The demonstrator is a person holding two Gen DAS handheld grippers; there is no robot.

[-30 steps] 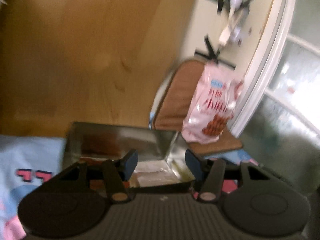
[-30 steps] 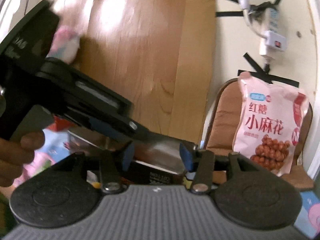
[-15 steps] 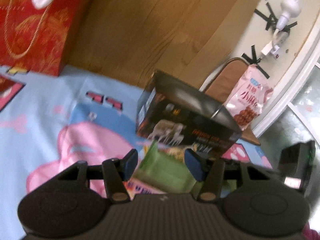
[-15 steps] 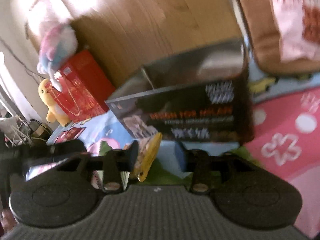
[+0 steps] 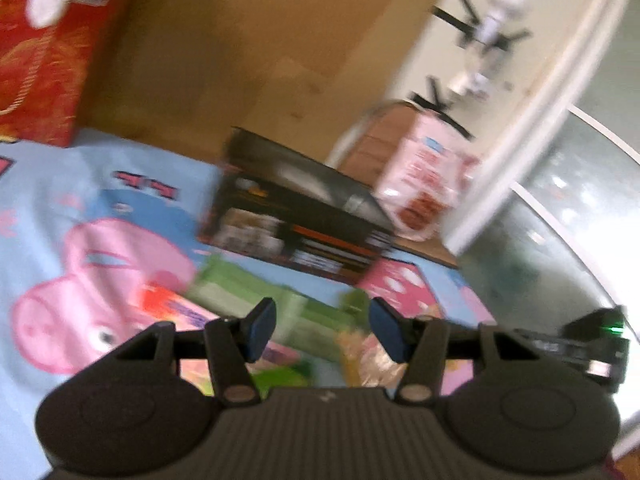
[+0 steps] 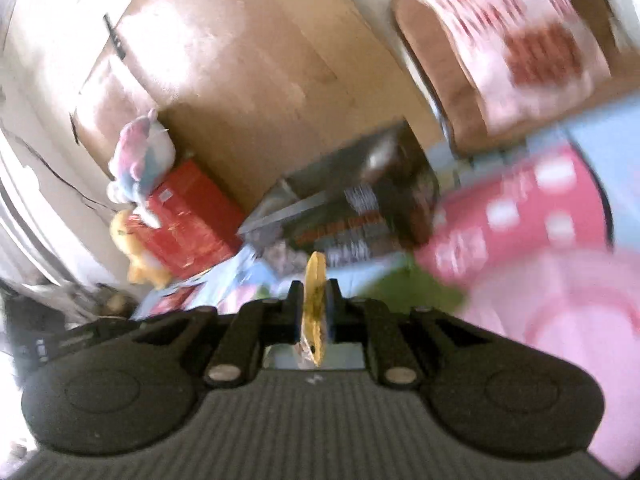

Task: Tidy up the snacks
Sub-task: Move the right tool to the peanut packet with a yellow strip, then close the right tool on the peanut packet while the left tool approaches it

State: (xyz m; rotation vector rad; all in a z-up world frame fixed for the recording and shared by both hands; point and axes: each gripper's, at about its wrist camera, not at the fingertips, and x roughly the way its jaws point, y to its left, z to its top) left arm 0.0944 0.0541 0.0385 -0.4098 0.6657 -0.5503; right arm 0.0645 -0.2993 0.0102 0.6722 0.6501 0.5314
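No print seems legible (all motion-blurred).

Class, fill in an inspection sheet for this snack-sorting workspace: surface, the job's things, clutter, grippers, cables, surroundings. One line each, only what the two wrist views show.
Surface: cartoon-print blue and pink mat laid over a wooden floor.
Job's things: open black box on the mat; green packet in front of it; pink snack bag propped on a brown cushion; thin yellow packet.
Clutter: red gift bag with plush toys against it.
Grippers: left gripper open above the green packet, nothing held; right gripper has just closed on the yellow packet.
Cables: white plug and cord taped to the wall.
Surroundings: white door frame, blurred.
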